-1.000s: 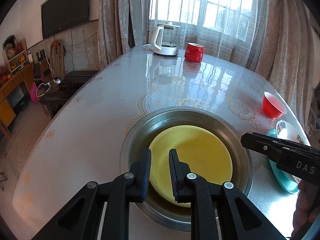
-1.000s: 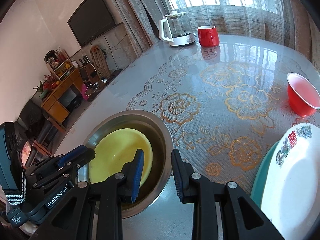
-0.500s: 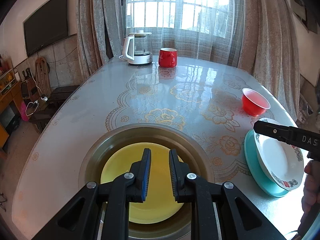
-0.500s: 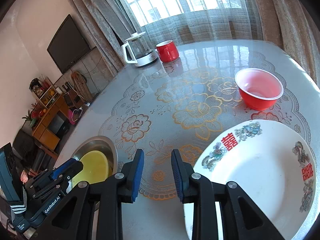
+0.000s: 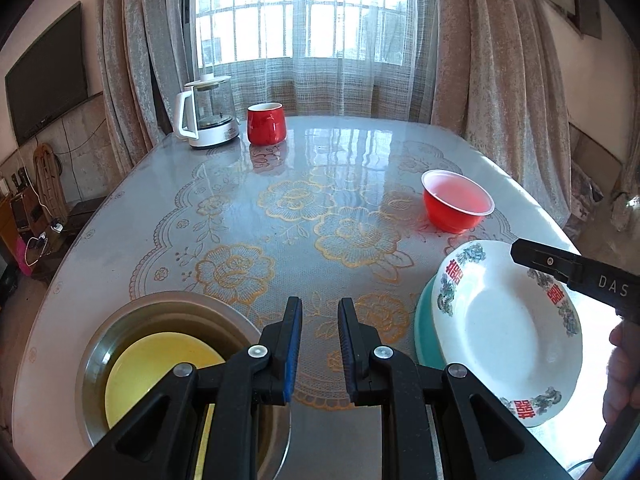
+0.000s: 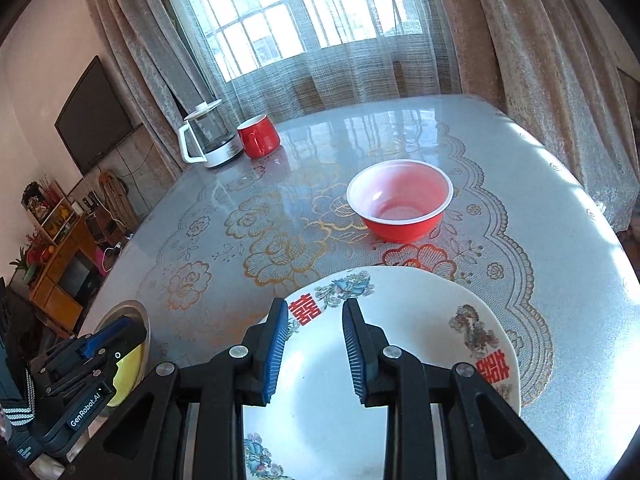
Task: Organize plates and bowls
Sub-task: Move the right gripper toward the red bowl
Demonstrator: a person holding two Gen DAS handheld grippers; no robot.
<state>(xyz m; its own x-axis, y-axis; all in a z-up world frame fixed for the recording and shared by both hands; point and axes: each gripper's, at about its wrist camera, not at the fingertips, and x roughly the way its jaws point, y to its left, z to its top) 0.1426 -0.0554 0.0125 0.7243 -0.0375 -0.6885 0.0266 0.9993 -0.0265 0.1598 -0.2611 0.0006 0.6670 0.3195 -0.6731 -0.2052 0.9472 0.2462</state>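
Since a second ago, both views have been swept rightward across the table (image 5: 360, 148): the steel basin (image 5: 120, 320) with the yellow plate (image 5: 160, 364) in it, formerly centred under the left gripper (image 5: 318, 344), is now seen at the lower left of the left wrist view, and bare tablecloth lies between the fingers. The right gripper (image 6: 314, 350), formerly over the basin's rim, is now held above the white plate (image 6: 420, 340), which bears red characters and floral prints. Both pairs of tongs are kept narrowly apart, unchanged, with nothing gripped.

The white plate is seen stacked on a teal plate (image 5: 426, 336) at the near right of the table. A red bowl (image 6: 400, 206) stands just beyond it, apart from it. At the far edge, a glass kettle (image 5: 208, 114) and a red mug (image 5: 266, 123) stand side by side before the curtained window. A hand (image 5: 622, 364) is visible on the right gripper's handle at the edge of the left wrist view.

Counted: three plates, one red bowl, one steel basin, one mug, one kettle.
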